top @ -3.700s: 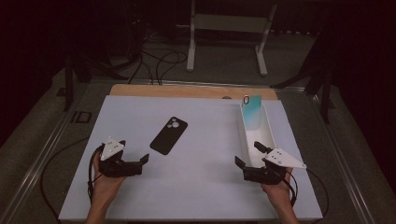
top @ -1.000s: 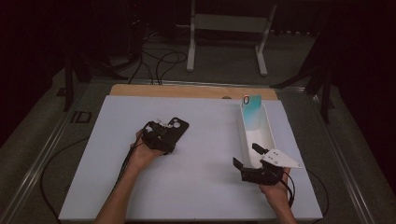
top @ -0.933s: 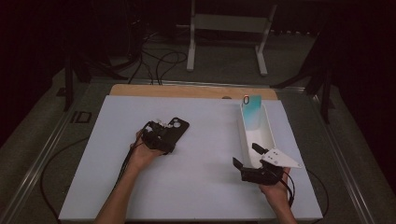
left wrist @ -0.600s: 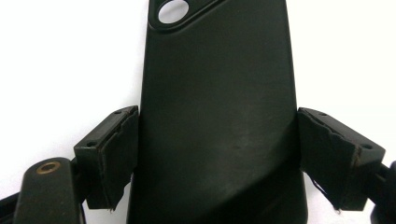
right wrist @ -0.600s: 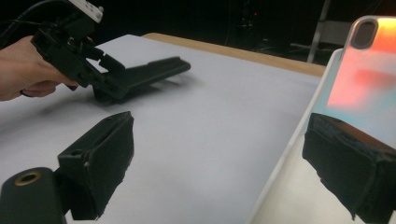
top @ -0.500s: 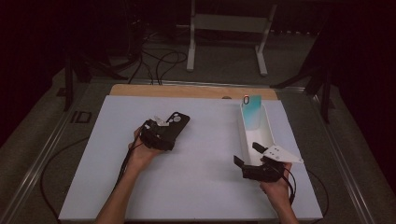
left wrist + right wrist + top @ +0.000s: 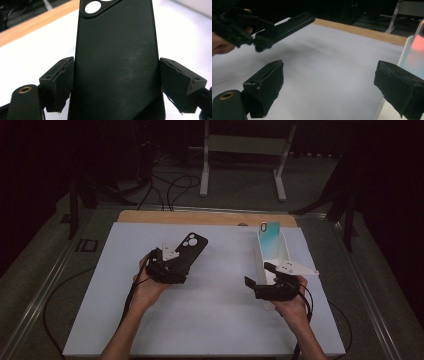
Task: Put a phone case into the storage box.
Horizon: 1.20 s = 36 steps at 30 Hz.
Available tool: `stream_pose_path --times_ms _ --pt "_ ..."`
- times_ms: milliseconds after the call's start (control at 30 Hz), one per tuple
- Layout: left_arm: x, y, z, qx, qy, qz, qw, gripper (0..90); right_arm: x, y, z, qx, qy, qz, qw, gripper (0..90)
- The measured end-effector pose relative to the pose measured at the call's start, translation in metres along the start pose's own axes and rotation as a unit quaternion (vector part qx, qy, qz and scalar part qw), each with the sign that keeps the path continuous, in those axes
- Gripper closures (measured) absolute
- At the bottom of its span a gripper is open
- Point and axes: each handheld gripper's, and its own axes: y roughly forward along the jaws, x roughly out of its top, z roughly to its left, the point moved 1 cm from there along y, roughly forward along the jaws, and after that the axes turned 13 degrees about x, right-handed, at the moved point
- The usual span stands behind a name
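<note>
The black phone case [image 7: 190,248] is up in the air, a little above the white table [image 7: 210,320], on the left side. It is tilted, with the end that has the round camera holes pointing up and away from the person. The left gripper [image 7: 172,266] is grasping it: in the left gripper view the two black jaws press on both long sides of the case [image 7: 116,62]. In the right gripper view the case [image 7: 284,27] hangs off the table with its shadow under it. The right gripper [image 7: 256,281] holds nothing, and its jaws stand wide apart above the table. It sits just beside a white tray [image 7: 285,251]. A shiny blue-green phone [image 7: 270,236] stands leaning in the far end of that tray.
</note>
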Motion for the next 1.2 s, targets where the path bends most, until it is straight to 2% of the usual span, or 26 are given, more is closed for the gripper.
stream_pose_path --times_ms 233,267,333,533,600,900,1000,1100,1200 --pt "0.001 -0.022 -0.011 -0.007 0.006 -0.044 0.9990 16.9 0.021 0.006 0.005 0.008 -0.009 -0.008 0.9999 9.1" --pt "0.001 -0.022 -0.011 -0.007 0.006 -0.044 0.9990 16.9 0.024 0.007 0.005 0.010 -0.009 -0.007 0.9999 9.2" --pt "0.002 -0.029 -0.015 -0.011 0.010 -0.061 0.9980 16.9 0.031 0.011 0.006 0.015 -0.010 -0.003 0.9998 9.1" --pt "0.003 -0.039 -0.024 -0.028 0.010 -0.084 0.9960 16.8 0.048 0.023 0.010 0.032 -0.015 -0.001 0.9994 9.2" --pt "0.003 -0.042 -0.027 -0.032 0.016 -0.091 0.9952 16.7 0.052 0.028 0.012 0.039 -0.015 0.001 0.9991 9.2" --pt "0.005 -0.054 -0.036 -0.041 0.030 -0.122 0.9913 16.5 0.063 0.052 0.021 0.064 -0.010 0.012 0.9978 9.2" --pt "0.006 -0.056 -0.038 -0.042 0.034 -0.124 0.9908 16.4 0.065 0.059 0.023 0.077 0.001 0.016 0.9969 9.2" --pt "0.006 -0.057 -0.040 -0.045 0.033 -0.128 0.9901 16.3 0.067 0.066 0.026 0.088 0.002 0.026 0.9958 11.4" --pt "0.008 -0.060 -0.041 -0.057 0.028 -0.138 0.9884 16.2 0.067 0.071 0.028 0.094 0.007 0.030 0.9951 14.4"
